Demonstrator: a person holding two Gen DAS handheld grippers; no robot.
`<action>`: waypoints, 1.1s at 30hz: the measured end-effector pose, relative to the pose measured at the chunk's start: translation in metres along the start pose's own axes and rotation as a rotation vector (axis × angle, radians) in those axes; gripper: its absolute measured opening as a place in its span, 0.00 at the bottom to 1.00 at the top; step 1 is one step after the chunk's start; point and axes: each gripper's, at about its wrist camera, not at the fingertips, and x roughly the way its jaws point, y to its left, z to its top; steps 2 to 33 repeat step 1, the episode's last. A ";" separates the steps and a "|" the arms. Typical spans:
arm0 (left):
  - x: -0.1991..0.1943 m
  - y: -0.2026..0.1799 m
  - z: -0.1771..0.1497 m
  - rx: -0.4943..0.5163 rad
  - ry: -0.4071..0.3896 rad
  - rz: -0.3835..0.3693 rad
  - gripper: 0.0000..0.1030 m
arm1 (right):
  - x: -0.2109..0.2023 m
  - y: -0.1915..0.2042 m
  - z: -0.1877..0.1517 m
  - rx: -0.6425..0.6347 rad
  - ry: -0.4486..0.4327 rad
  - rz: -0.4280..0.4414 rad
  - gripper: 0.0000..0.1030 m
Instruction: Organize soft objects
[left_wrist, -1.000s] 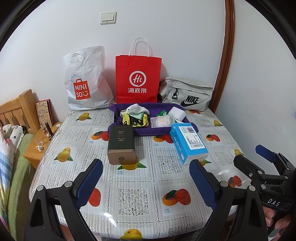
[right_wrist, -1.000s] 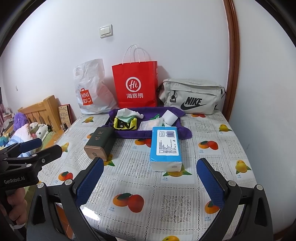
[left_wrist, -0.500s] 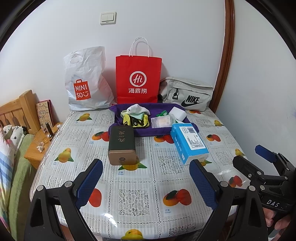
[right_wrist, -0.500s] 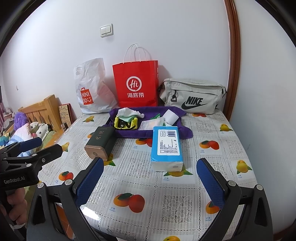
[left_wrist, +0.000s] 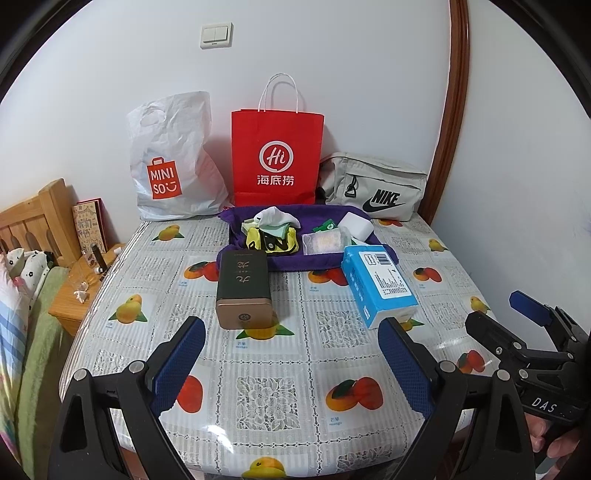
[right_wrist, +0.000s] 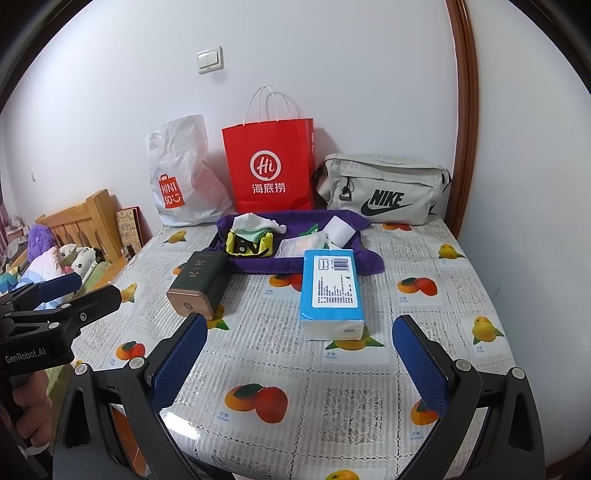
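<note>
A purple towel (left_wrist: 295, 258) (right_wrist: 258, 264) lies at the back of the table with a yellow-black pouch (left_wrist: 271, 242) (right_wrist: 250, 246), white cloth (left_wrist: 275, 218), a clear packet (left_wrist: 325, 242) and a white roll (right_wrist: 341, 230) on it. In front lie a blue tissue pack (left_wrist: 376, 284) (right_wrist: 330, 291) and a dark green tin (left_wrist: 243, 284) (right_wrist: 197, 286). My left gripper (left_wrist: 291, 362) hovers open over the table's near edge, holding nothing. My right gripper (right_wrist: 299, 365) is likewise open and holds nothing, just short of the tissue pack.
Against the wall stand a white Miniso bag (left_wrist: 173, 162), a red paper bag (left_wrist: 277, 155) and a grey Nike bag (left_wrist: 373, 188). A wooden bed frame (left_wrist: 33, 221) and nightstand (left_wrist: 81, 291) sit left of the fruit-print tablecloth (left_wrist: 266, 391). A wall closes the right side.
Both views have crept slightly toward the table; the objects lie as before and both grippers stay open.
</note>
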 end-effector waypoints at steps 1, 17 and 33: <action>0.001 0.000 0.001 0.002 0.000 0.000 0.92 | 0.001 -0.001 -0.001 0.000 0.001 0.001 0.96; 0.001 0.000 0.001 0.002 0.000 0.000 0.92 | 0.001 -0.001 -0.001 0.000 0.001 0.001 0.96; 0.001 0.000 0.001 0.002 0.000 0.000 0.92 | 0.001 -0.001 -0.001 0.000 0.001 0.001 0.96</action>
